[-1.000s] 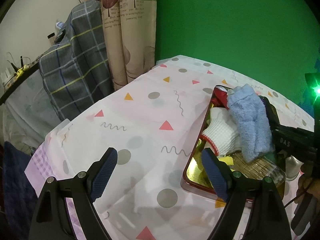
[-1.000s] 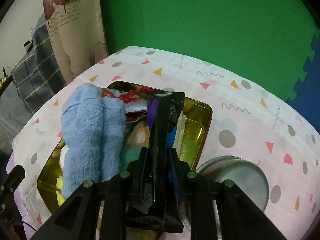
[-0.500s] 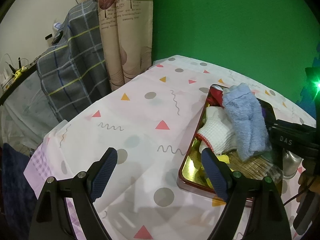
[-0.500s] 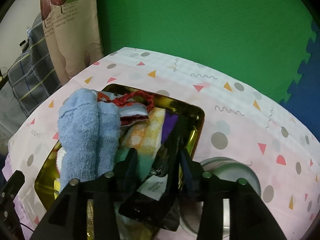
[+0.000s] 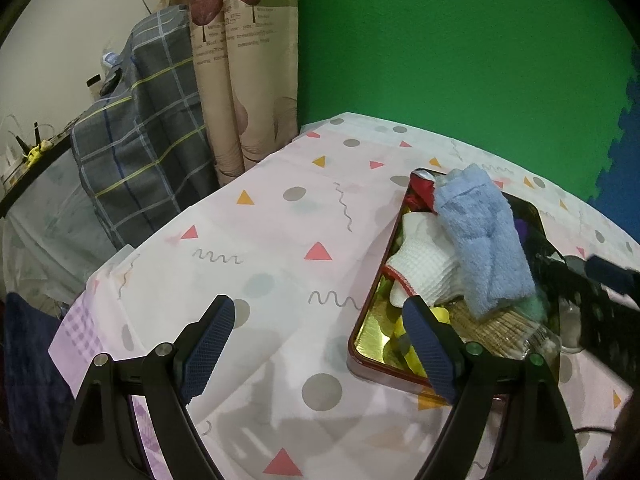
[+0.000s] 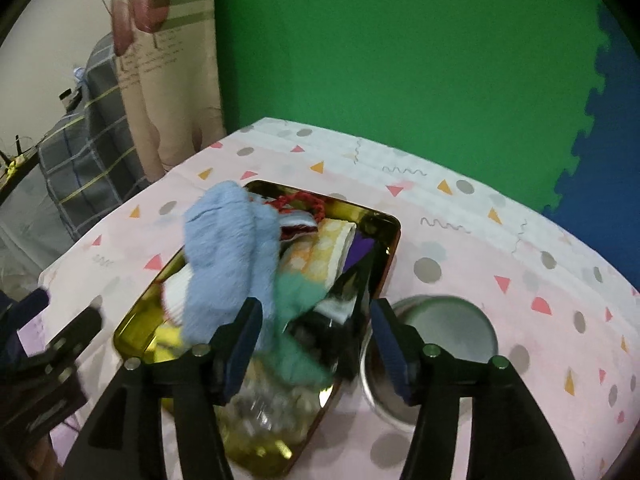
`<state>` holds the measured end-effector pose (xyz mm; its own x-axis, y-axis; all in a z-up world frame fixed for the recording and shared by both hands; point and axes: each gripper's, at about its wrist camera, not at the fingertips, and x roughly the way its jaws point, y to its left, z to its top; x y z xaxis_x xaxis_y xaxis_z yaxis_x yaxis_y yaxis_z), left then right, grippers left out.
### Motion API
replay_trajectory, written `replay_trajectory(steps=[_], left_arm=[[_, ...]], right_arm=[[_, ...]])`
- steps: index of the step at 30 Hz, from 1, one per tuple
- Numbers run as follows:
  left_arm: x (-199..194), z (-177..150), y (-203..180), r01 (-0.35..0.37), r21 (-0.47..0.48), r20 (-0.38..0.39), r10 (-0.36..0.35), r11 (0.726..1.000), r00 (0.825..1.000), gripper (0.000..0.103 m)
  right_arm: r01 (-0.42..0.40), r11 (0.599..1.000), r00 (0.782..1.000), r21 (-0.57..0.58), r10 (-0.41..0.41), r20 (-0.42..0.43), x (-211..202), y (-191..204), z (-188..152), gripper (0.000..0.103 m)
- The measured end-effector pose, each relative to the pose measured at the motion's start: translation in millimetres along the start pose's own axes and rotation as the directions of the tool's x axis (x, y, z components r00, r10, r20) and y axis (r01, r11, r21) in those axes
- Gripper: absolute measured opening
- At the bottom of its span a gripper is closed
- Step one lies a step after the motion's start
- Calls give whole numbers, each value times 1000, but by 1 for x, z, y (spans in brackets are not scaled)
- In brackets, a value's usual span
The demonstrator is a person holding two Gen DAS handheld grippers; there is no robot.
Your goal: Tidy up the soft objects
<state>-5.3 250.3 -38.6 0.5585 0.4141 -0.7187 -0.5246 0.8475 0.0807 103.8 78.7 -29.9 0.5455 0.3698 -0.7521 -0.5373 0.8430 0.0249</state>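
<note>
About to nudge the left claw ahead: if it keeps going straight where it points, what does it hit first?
Probably just the bare patterned tablecloth. The left claw stands open and empty, and the gold tray lies off to its right, though depth is hard to judge.

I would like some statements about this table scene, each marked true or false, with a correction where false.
1. The right gripper is clamped on the dark packet. False: its jaws have just been opening and stand apart; the packet lies in the gold tray.
2. A light blue towel lies on top of the pile in the tray. True.
3. The left gripper holds a white cloth. False: it is open over the tablecloth, holding nothing.
4. A round metal lid lies beside the tray. True.
5. The tablecloth is plain green. False: it is pale pink with triangles and dots.
</note>
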Motion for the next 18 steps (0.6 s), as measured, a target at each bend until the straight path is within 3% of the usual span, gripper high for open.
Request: replay_trajectory(steps=[8, 18], left_arm=[[-3, -2, -10, 6, 40, 8, -6, 999, 1000, 83], [-2, -3, -13, 11, 50, 2, -11, 999, 1000, 83]], right_arm=[[26, 999, 999, -26, -26, -22, -25, 24, -37, 63], [6, 1000, 999, -29, -7, -45, -30, 33, -51, 63]])
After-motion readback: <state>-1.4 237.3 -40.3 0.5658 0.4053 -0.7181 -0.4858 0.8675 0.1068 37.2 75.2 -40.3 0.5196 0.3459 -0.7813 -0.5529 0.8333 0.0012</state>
